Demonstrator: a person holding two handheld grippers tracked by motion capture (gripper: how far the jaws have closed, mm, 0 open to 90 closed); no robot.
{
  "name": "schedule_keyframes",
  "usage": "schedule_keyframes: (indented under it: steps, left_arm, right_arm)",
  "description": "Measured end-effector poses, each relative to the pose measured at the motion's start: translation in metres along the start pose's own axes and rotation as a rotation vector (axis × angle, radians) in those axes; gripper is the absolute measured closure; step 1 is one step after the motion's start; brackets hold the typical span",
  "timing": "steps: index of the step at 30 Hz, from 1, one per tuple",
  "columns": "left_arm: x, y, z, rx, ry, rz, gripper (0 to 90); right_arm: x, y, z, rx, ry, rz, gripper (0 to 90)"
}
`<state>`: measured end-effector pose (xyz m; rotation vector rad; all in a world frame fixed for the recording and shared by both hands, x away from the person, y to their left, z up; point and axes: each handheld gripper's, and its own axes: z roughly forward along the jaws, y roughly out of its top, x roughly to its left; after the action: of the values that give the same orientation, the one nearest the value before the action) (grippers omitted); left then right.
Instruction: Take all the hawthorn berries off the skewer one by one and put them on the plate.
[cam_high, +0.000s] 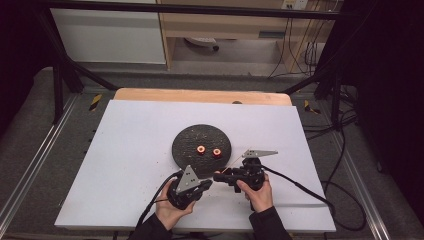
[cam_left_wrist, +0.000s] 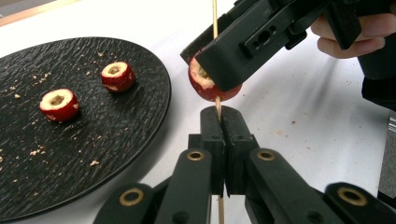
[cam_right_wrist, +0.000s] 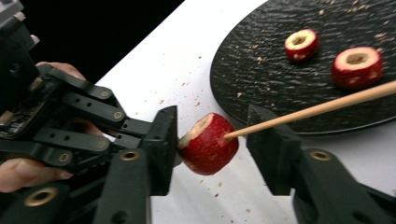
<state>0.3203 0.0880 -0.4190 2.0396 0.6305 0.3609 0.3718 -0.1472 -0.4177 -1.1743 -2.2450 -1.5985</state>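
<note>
— Where do we see the red cored fruit piece?

— On the thin wooden skewer our left tongs clench; our right tongs sit released around it, near the round black textured plate.

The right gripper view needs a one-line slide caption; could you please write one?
Hand-held gripper open around a cored red fruit threaded on a wooden skewer; two more wait on the black plate.

The skewer runs off frame; a claw hides part of the fruit.
</note>
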Motion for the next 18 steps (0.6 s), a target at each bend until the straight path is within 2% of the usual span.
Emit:
schedule_keyframes:
  steps: [5,18]
  left_arm:
    - [0.0020,-0.0015,-0.0004,-0.001,0.000,-0.010,88.4]
    - [0.0023,-0.0055,-0.0009,0.002,-0.008,-0.009,88.4]
  right_arm:
    - [-0.0004,-0.0007,0.0015,0.012,0.017,0.013,61.4]
    - [-0.0036,-0.0008,0.0000,0.019,0.020,0.024,62.3]
